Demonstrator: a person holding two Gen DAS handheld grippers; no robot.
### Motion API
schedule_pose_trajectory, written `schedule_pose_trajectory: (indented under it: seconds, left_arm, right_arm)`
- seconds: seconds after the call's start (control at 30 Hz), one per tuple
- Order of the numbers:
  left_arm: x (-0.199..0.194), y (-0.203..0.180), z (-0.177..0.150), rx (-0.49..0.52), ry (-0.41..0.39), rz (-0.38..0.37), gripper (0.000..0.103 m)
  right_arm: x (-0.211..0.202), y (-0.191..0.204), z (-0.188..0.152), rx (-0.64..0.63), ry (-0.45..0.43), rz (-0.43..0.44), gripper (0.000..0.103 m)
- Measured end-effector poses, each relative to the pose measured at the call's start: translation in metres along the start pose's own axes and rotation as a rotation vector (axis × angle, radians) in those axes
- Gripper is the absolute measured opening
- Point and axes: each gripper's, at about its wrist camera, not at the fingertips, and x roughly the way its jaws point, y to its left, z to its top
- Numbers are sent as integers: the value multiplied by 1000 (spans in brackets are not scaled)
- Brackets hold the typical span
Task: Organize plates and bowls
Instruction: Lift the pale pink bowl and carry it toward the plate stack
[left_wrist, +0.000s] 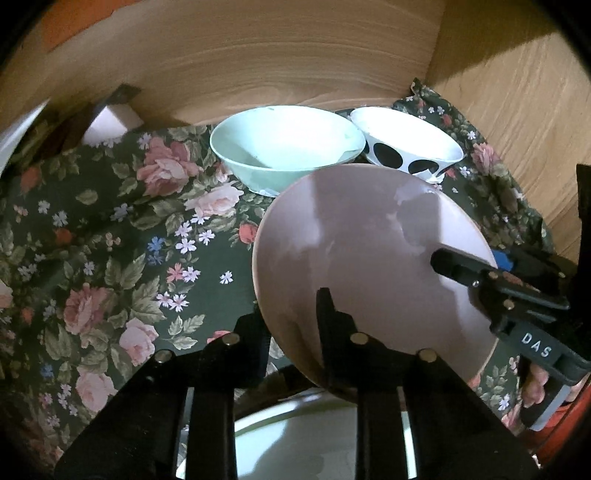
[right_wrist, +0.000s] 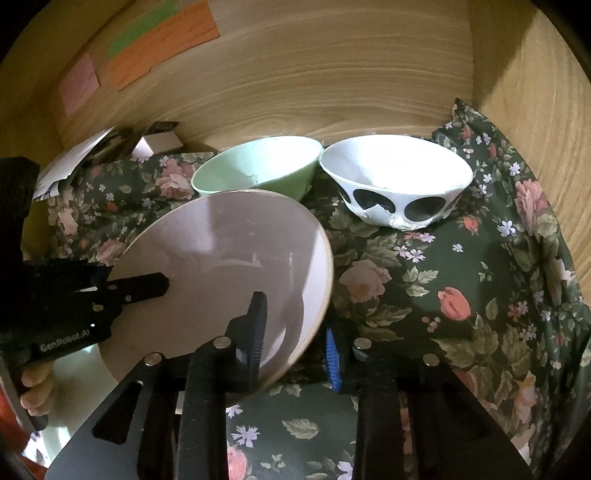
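Plate (left_wrist: 369, 258), pale mauve and shallow, is held tilted above the floral cloth (left_wrist: 110, 240) by both tools at once, just in front of the mint-green bowl (left_wrist: 284, 147), which serves as the landmark here. The left gripper (left_wrist: 295, 332) has its fingers (left_wrist: 325, 314) clenched on the plate's near rim, one finger lying over the face and the other below the edge. The right gripper (right_wrist: 291, 332) is likewise clamped on the rim at the opposite side, one ribbed finger on the plate's face, the blue-padded one behind the edge.

Beside the green bowl, rims almost touching, sits a white bowl with black spots (right_wrist: 399, 184); both stand against the wooden back wall (right_wrist: 332, 74). A pale green dish (left_wrist: 314, 443) shows partly beneath the plate, on the near side from the green bowl.

By my reading, the step in hand is a two-handed lift of the plate. The next move calls for both hands travelling together and level, so the rim does not twist out of either grip, and clearing the green bowl's rim.
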Motion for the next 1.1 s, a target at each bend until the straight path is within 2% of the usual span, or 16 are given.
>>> schedule_pose_trajectory:
  seconds: [0.23, 0.77, 1.1]
  left_arm:
    - [-3, 2, -1, -28, 6, -17, 23]
    - [-79, 15, -13, -69, -160, 6, 23]
    - [-119, 45, -45, -124, -212, 46, 23]
  right_arm:
    - [-15, 6, 3, -8, -44, -19, 25]
    - [-64, 54, 17, -92, -187, -14, 25]
    - [-71, 103, 12, -152, -206, 36, 25]
